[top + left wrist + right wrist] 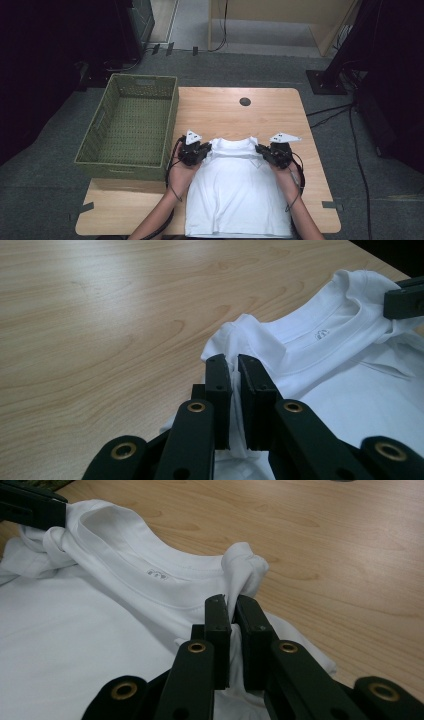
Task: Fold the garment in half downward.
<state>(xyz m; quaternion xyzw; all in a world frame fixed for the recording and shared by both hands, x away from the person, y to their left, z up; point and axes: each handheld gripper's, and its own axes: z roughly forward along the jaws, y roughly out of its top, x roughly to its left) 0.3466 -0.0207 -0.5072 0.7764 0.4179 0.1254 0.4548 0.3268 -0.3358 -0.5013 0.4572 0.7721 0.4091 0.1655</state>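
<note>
A white T-shirt (pixel 235 195) lies folded lengthwise on the wooden table (pixel 280 112), collar toward the far side. My left gripper (pixel 202 152) is shut on the shirt's left shoulder, and in the left gripper view its jaws (pixel 234 371) pinch a bunched fold of the T-shirt (pixel 320 365). My right gripper (pixel 263 152) is shut on the right shoulder; the right gripper view shows cloth squeezed between its jaws (pixel 231 609), with the collar of the T-shirt (pixel 125 565) and its label to the left. Each gripper view shows the other gripper's black tip at the opposite shoulder.
A green woven basket (pixel 131 125) stands on the table's left side, close to my left gripper. A dark round hole (pixel 245 101) sits in the tabletop beyond the shirt. Bare wood stretches between the collar and the far edge. Cables run over the floor at the right.
</note>
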